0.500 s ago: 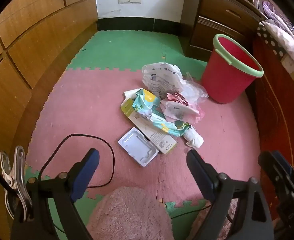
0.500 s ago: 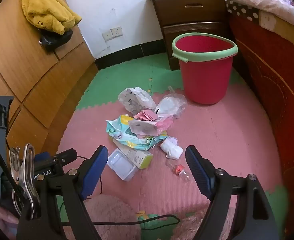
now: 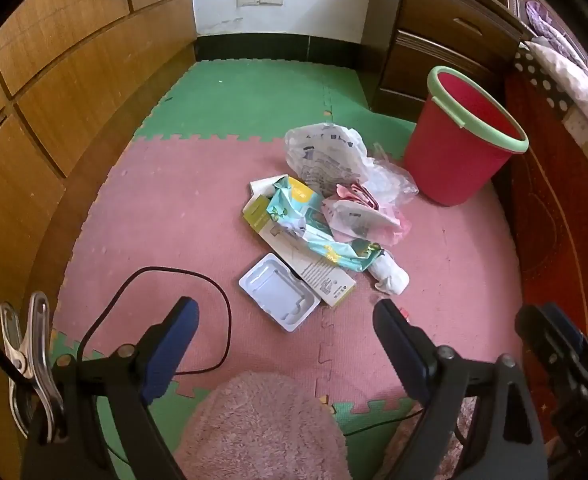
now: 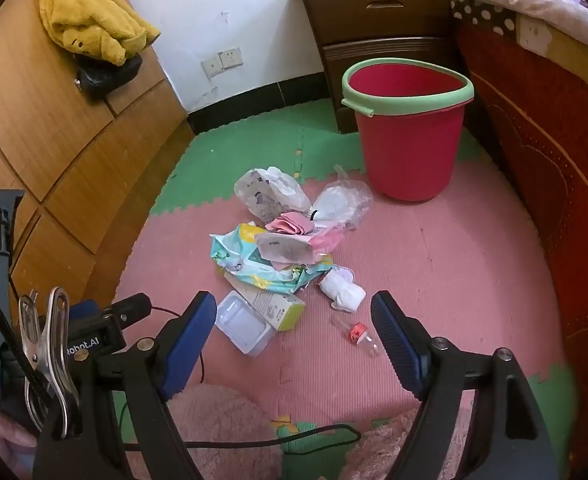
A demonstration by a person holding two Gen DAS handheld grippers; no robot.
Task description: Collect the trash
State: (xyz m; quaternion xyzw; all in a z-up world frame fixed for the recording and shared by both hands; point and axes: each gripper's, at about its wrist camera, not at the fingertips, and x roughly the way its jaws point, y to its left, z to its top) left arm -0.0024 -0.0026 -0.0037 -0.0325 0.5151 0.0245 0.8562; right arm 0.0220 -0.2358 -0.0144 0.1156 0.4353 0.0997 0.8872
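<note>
Trash pile [image 3: 326, 216] beyond open left gripper [image 3: 286, 320]

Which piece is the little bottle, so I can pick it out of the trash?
Start at the red bucket by the bed. Come toward the camera past the trash pile. The small clear bottle lies alone on the pink mat, the only piece with a red label.

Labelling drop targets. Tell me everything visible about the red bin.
The red bin is a round plastic-looking bucket with a pale green rim band, tapering toward its base. It stands upright on the foam floor mat, open-topped, nothing visible inside. It sits before the dark wooden nightstand, beside the red bed side; the trash pile lies short of it, not touching.
</note>
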